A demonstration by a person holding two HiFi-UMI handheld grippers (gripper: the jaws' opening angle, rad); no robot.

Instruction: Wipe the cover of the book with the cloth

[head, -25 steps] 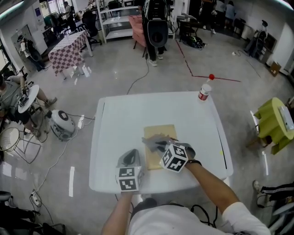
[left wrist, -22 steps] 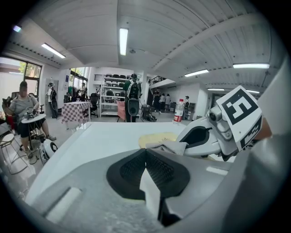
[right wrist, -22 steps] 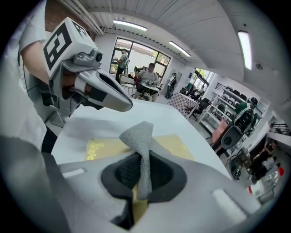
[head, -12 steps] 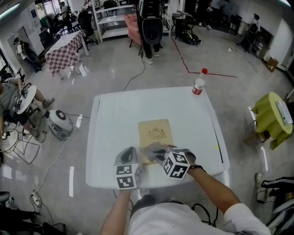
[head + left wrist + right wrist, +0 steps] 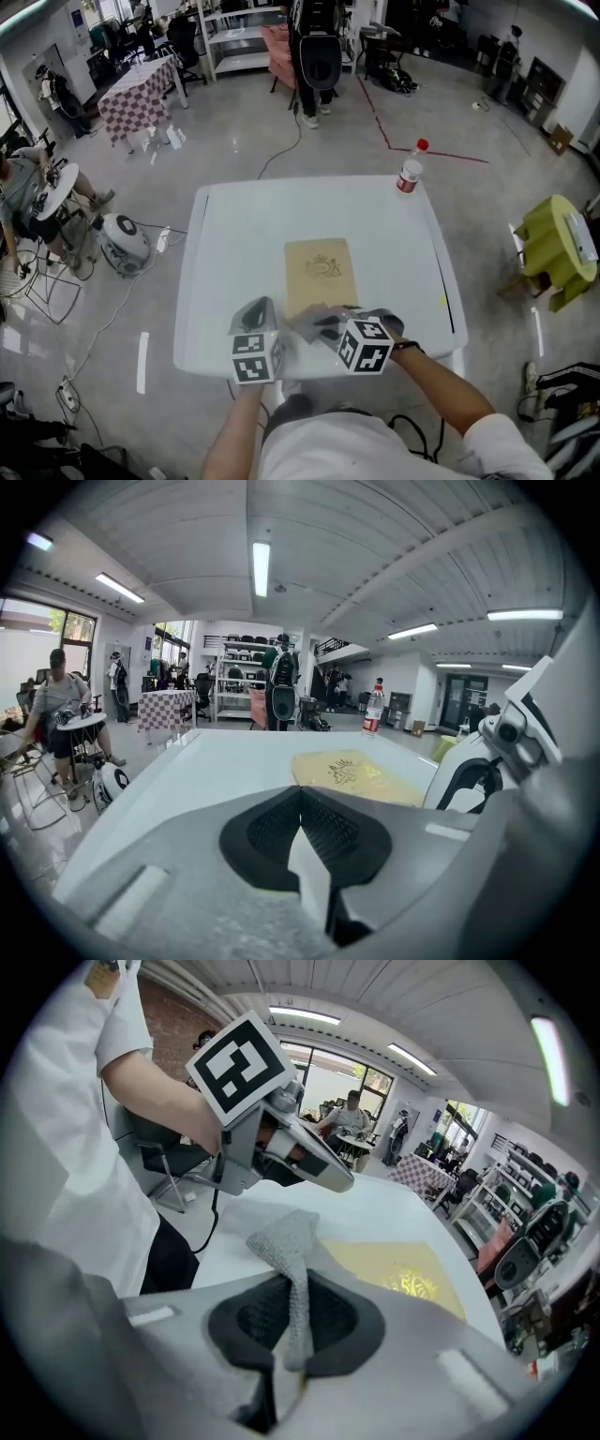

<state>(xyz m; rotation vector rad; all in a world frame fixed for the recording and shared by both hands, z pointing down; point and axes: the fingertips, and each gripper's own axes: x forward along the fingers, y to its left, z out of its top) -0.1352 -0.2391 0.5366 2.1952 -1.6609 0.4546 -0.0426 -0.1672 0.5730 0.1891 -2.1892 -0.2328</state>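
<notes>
A tan book [image 5: 321, 270] with a gold emblem lies flat in the middle of the white table [image 5: 234, 244]. My right gripper [image 5: 325, 324] is shut on a grey cloth [image 5: 307, 320], which rests at the book's near edge. In the right gripper view the cloth [image 5: 286, 1246] stands up out of the closed jaws [image 5: 294, 1290], with the book [image 5: 394, 1269] just beyond. My left gripper [image 5: 257, 314] sits left of the book's near corner, jaws closed on nothing. From the left gripper view [image 5: 300, 797] the book [image 5: 352, 772] lies ahead to the right.
A plastic bottle with a red cap [image 5: 409, 174] stands at the table's far right corner. A yellow-green chair [image 5: 558, 248] is off to the right and a round white appliance [image 5: 122, 242] on the floor to the left. People and shelving are farther back.
The right gripper has drawn the cloth back toward me along the cover, from the book's middle to its near edge, so the emblem now shows. The left gripper has stayed beside the book.
</notes>
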